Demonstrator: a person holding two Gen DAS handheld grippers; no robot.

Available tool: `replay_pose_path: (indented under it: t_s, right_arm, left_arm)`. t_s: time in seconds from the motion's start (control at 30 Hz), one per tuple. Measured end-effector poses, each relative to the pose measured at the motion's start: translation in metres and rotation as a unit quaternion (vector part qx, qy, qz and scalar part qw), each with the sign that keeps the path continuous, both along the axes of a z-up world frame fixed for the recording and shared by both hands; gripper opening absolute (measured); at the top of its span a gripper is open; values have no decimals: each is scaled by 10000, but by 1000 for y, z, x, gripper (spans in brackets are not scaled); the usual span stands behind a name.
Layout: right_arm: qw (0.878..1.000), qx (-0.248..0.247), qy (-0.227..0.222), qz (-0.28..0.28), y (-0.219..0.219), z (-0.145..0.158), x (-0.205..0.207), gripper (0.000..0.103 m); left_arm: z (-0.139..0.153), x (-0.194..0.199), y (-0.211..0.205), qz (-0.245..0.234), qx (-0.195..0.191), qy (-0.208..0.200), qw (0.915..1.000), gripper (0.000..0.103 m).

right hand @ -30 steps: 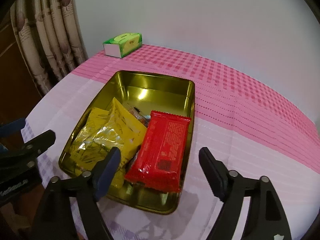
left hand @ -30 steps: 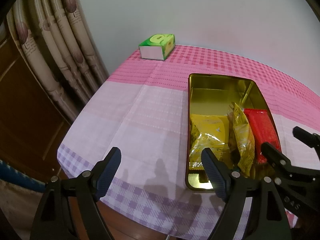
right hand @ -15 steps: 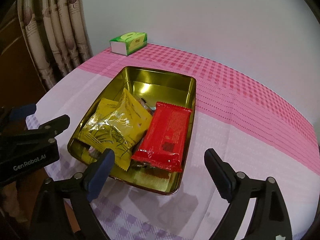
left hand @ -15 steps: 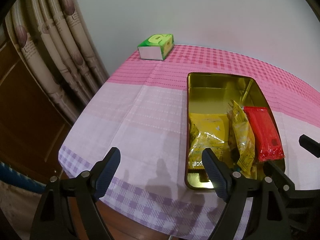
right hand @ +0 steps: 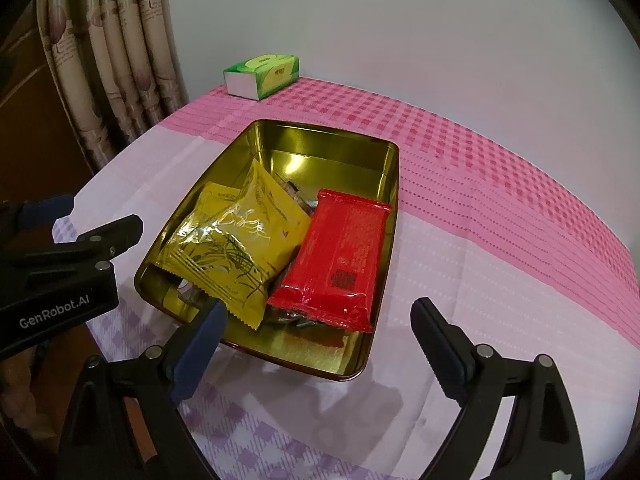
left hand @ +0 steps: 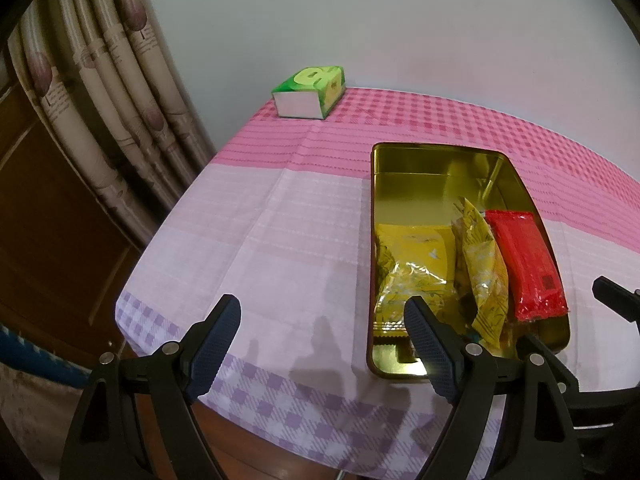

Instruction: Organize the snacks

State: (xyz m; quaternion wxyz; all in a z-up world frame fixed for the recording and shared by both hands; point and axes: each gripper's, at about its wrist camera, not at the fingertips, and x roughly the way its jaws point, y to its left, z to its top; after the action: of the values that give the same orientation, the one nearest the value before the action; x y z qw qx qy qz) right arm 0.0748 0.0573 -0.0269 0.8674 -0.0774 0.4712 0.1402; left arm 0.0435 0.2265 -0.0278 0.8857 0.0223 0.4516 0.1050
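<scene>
A gold tin [right hand: 395, 208] lies open on the pink and lilac checked tablecloth. In it lie a red snack packet [right hand: 344, 256] on the right and two yellow packets [right hand: 240, 240] on the left, over smaller wrappers. My right gripper [right hand: 320, 308] hovers open above the tin's near end, its pads touching nothing. My left gripper [left hand: 322, 308] is open over bare cloth left of the tin [left hand: 372, 200], with the red packet [left hand: 524, 264] and yellow packets [left hand: 412, 264] to its right. The left gripper [right hand: 100, 216] also shows at the right wrist view's left edge.
A green tissue box [left hand: 310, 90] stands at the table's far left corner, near the wall. Patterned curtains [left hand: 100, 100] and a brown wooden panel hang left of the table. The table's near edge [left hand: 280, 408] runs just under both grippers.
My right gripper has drawn back and up from the tin and its jaws have spread wider. The red packet stays lying in the tin. The left gripper has kept still.
</scene>
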Motion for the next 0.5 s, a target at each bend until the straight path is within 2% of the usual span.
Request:
replay_pose_path:
  t_s: [0.5]
  right_arm:
    - [10000, 2, 60, 18, 1, -3, -3, 92]
  left_arm:
    - [0, 1, 0, -18, -6, 32, 10000, 84]
